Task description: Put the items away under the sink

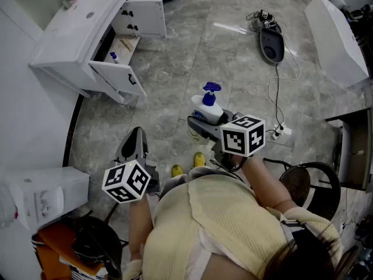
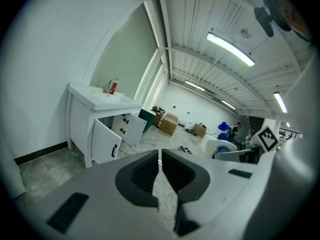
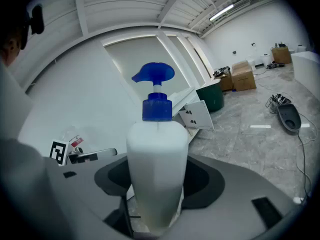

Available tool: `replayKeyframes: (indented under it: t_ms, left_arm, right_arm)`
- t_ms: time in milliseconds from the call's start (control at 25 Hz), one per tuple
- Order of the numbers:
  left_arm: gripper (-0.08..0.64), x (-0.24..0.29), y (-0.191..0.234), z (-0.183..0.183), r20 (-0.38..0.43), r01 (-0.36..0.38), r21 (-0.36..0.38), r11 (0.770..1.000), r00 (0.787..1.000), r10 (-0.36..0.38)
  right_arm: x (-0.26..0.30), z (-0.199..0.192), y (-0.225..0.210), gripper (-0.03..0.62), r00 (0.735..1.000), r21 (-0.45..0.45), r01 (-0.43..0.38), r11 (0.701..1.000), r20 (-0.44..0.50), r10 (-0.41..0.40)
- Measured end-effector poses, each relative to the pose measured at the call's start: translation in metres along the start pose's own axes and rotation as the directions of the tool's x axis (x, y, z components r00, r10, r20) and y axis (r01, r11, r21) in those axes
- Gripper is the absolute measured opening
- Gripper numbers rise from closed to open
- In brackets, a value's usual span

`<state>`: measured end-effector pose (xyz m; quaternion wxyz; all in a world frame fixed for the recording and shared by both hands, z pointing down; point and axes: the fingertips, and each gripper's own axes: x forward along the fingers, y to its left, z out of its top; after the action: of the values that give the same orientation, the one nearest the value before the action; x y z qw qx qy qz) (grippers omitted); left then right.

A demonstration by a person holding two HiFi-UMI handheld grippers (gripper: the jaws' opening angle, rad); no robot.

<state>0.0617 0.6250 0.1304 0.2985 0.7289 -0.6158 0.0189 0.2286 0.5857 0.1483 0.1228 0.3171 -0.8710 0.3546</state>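
Right gripper [image 3: 155, 196] clamps pump bottle [image 3: 157, 151] low; left gripper [image 2: 160, 171] closed, empty. Risk: top-heavy bottle could tilt and clip cabinet door [image 1: 118, 78] at 11 o'clock.

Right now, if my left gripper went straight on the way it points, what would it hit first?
Probably nothing near: the left gripper points over bare floor, and the open sink cabinet stands left of that line.

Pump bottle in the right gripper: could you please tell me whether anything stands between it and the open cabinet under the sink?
Nothing visible does. The pump bottle, clamped by the right gripper, has only bare floor between it and the cabinet, whose two doors stand open. One small blue-capped item is already inside.
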Motion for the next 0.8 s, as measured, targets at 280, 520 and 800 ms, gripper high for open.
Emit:
replayKeyframes:
  t_ms: [280,520,800]
  left_arm:
    - [0.055,0.015,-0.014,-0.002,0.001,0.004,0.013,1.000,1.000,-0.004]
    - [0.055,0.034,-0.026,-0.005,-0.019,-0.014,0.022,1.000,1.000,0.014]
    - [0.055,0.050,-0.036,-0.011,-0.020,-0.048,0.007,0.999,0.999,0.048]
  right_arm:
    - [-0.001,0.006,-0.022,0.278,1.000,0.007,0.007,1.000,-0.011,-0.007]
    - [-0.002,0.015,-0.041,0.278,1.000,-0.004,-0.006,1.000,-0.023,0.006]
    - [-0.004,0.021,-0.066,0.278,0.999,-0.016,-0.018,1.000,-0.037,0.018]
